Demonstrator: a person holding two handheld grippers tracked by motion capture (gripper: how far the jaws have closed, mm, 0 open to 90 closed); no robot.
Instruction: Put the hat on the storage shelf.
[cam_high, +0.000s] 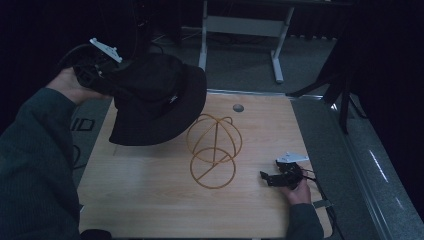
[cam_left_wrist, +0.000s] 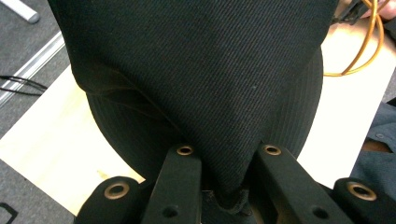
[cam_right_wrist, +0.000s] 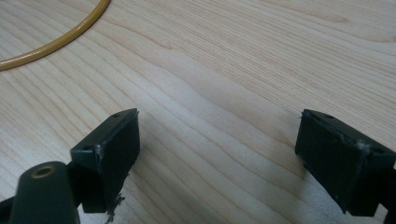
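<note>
The worktop is a pale wood-grain slab with fine, wavy lines running across it, and a small round grey plug is set near its far edge. Above its far left part hangs a black hat, soft woven cloth with a fine diagonal rib, a rounded crown and a broad floppy brim that droops toward the wood. Just right of the hat, near the middle of the worktop, stands a yellow wire frame: thin smooth hoops crossing into a dome shape over a round base ring that lies flat on the wood.

The left tool is raised well above the worktop's left edge, gripped in the person's left hand, the dark ribbed sleeve reaching up from the lower left. In the left gripper view its matte black jaws, each with a brass-ringed hole, stand narrow with a bunched fold of the hat's cloth pinched between them, so the hat hangs from this hold.

The right tool sits low at the worktop's right side, near the frame's base ring but apart from it, with the right hand behind it. In the right gripper view its blocky black jaws are spread wide with bare wood between them.
</note>
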